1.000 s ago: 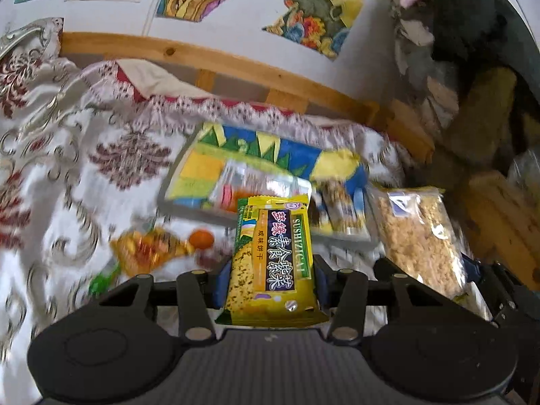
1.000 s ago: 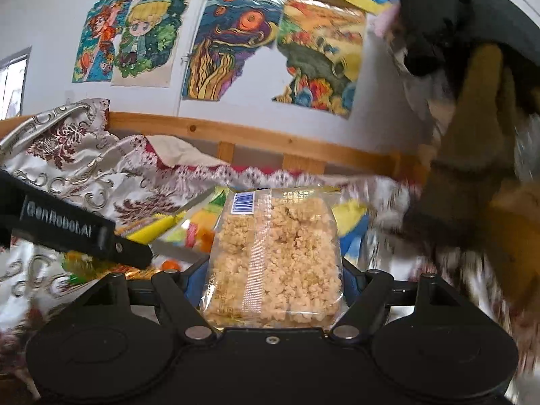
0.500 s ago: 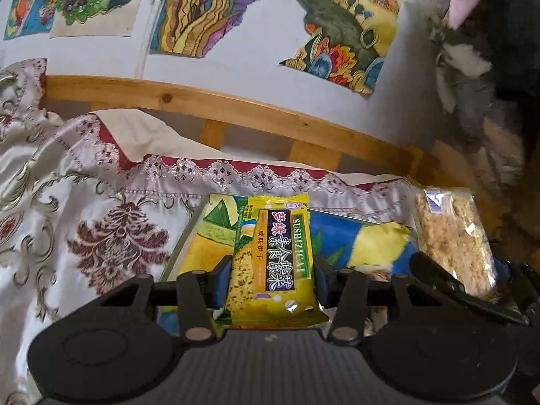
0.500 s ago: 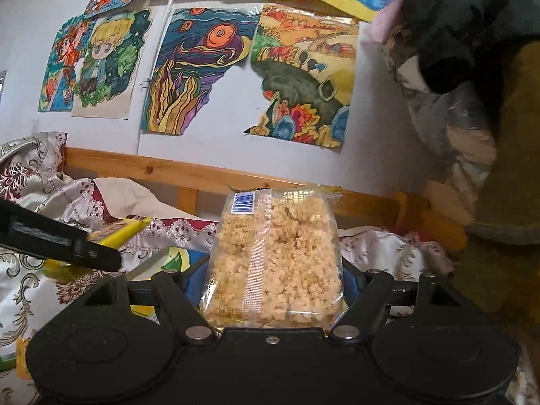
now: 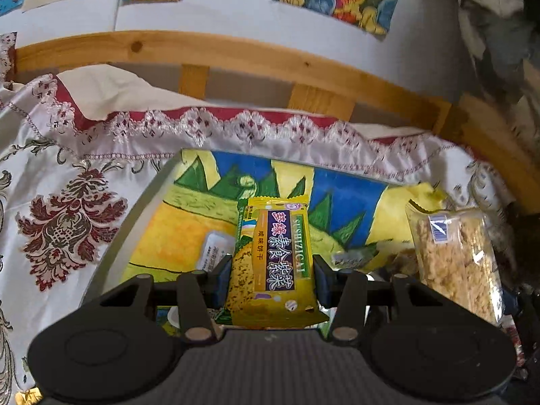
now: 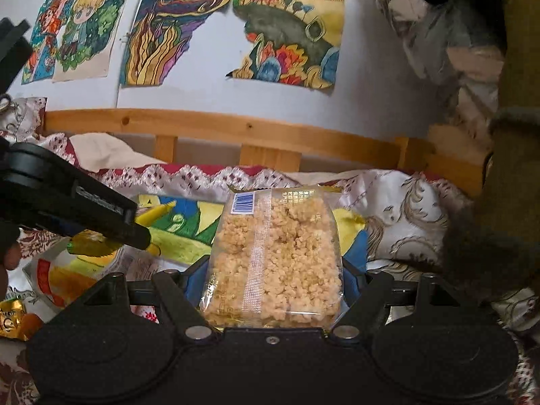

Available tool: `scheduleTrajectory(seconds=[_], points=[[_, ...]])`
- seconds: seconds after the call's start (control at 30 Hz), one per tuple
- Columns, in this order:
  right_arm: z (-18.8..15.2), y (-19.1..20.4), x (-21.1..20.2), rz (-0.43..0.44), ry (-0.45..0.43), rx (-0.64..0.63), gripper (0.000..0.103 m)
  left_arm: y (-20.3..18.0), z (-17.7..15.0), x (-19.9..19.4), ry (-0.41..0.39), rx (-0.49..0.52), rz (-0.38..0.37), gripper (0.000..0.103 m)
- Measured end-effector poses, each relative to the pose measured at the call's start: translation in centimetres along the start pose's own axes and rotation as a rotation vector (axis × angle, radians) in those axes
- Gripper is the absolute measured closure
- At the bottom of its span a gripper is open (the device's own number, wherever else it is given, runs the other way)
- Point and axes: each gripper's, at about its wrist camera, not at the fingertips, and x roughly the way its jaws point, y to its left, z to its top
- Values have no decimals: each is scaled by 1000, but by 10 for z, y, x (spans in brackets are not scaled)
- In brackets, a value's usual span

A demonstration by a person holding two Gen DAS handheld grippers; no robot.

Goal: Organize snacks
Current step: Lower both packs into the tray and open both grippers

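Note:
My left gripper (image 5: 271, 280) is shut on a yellow biscuit packet (image 5: 275, 260) with purple lettering, held above a tray (image 5: 135, 209) lined with a colourful drawing. My right gripper (image 6: 271, 280) is shut on a clear bag of puffed rice cake (image 6: 275, 260), held over the tray's right end (image 6: 189, 222). The rice cake bag also shows at the right of the left wrist view (image 5: 455, 260). The left gripper's body shows at the left of the right wrist view (image 6: 67, 209). A small white packet (image 5: 212, 253) lies in the tray.
The tray lies on a white and red patterned cloth (image 5: 67, 202). A wooden rail (image 5: 270, 64) and a wall with drawings (image 6: 287, 27) stand behind. Orange and gold wrapped snacks (image 6: 20, 317) lie at the left. Dark clothing (image 6: 499, 202) hangs at the right.
Both grippers have moved forward and lower toward the tray with their packets still held. The tray now fills more of both views.

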Motion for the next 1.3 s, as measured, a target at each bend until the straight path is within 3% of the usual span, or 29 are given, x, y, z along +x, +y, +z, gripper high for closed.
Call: scheduleTrajectory(seconds=[0.33, 0.87, 1.0, 1.07, 1.3], points=[[-11, 14, 17, -3, 23, -49, 27, -1, -4, 19, 33, 45, 74, 51], [-20, 14, 31, -8, 65, -44, 24, 1, -6, 22, 44, 37, 121, 46], [-21, 14, 31, -13, 76, -40, 17, 1, -6, 20, 52, 14, 130, 29], [-21, 12, 28, -15, 70, -33, 10, 1, -6, 16, 41, 5, 126, 25], [-11, 5, 0, -21, 10, 47, 4, -1, 1, -15, -37, -24, 93, 6]])
